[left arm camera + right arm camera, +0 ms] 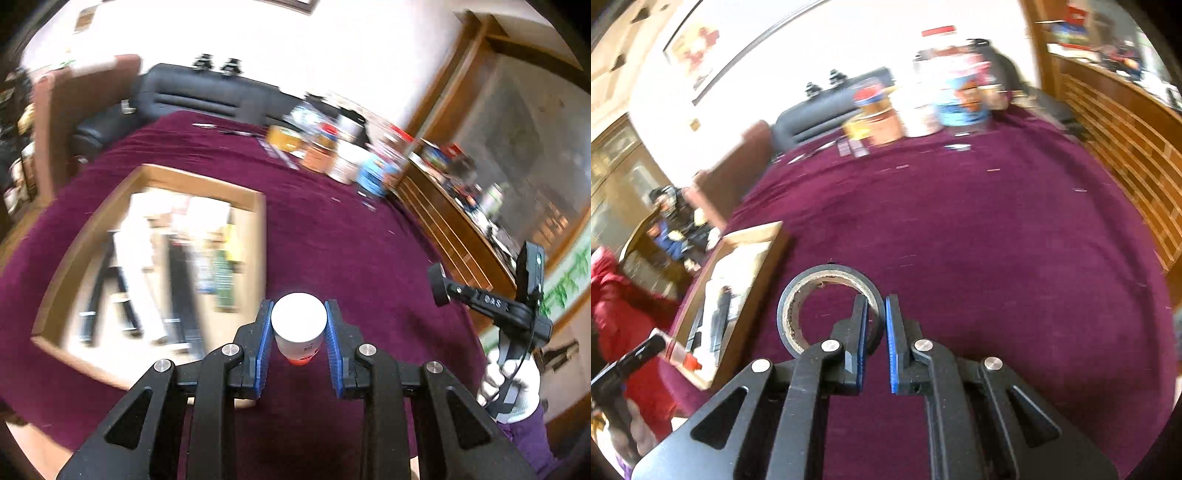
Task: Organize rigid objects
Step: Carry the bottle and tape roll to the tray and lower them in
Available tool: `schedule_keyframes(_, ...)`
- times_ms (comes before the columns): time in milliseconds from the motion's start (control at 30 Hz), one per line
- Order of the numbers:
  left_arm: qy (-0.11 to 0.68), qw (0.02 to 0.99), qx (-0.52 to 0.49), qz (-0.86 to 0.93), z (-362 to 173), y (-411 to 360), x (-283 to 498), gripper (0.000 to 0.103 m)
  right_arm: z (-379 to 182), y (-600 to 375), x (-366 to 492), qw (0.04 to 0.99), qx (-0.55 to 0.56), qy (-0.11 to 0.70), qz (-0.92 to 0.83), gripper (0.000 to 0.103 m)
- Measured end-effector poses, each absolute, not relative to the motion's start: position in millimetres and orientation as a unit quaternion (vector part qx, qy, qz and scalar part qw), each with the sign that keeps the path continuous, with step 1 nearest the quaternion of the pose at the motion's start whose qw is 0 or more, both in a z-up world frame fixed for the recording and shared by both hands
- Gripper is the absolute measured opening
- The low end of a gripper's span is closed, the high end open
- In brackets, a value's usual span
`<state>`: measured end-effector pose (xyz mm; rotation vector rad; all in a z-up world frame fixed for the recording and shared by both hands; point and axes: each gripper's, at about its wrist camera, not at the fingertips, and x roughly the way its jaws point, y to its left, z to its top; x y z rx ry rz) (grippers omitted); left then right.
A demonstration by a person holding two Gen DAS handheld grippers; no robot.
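Left wrist view: The left gripper [299, 343] is clamped on a small white bottle [299, 326] with a red-orange cap. The bottle is gripped on both sides by the blue pads [263, 343], with its flat white base facing the camera and its capped end pointing down toward the maroon tablecloth [332, 229]. A shallow wooden tray [258, 236] is located on the cloth to the left of the gripper; blurred white, black and green items are contained in it and cannot be identified further. A group of jars and tins [332, 155] is positioned at the far right edge of the table. The right gripper [491, 302] is seen at the right edge, held by a gloved hand [509, 387].

Right wrist view: The right gripper [877, 332] is closed on the wall of a roll of dark tape [827, 295]. The ring wall is pinched between the two pads, one finger passing inside the ring and the other outside; the rest of the roll projects to the left, above the cloth [960, 221]. The wooden tray [768, 254] is located to the near left. The bottle [683, 356] is visible at the lower left, beside the tray's near corner, and the jars [923, 103] are located at the far side.
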<state>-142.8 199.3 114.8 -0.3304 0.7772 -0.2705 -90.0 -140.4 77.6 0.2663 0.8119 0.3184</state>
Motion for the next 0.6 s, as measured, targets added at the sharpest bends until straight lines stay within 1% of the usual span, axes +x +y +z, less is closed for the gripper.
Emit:
schedule_keyframes(100,0.384,0.901,-0.178,-0.097,110.5,237.6,-146.3,0.023,74.0,-101.4,-85.4,0.886,0.123,0.402,0.196,0.007)
schedule_keyframes(233,0.409,0.891,-0.185,-0.059,92.5,269.5,-145.2,0.023,68.8,-43.7,-83.8,0.87,0.099,0.416,0.246,0.007)
schedule_keyframes(400,0.428,0.876,-0.213,-0.068,72.7,288.2,-139.9,0.023,57.3,12.9,-88.4,0.852,0.068,0.432,0.287,0.007)
schedule_keyframes(600,0.453,0.861,-0.222,-0.061,55.7,300.8,-124.1,0.023,47.0,60.7,-92.4,0.838,0.034,0.447,0.312,0.007)
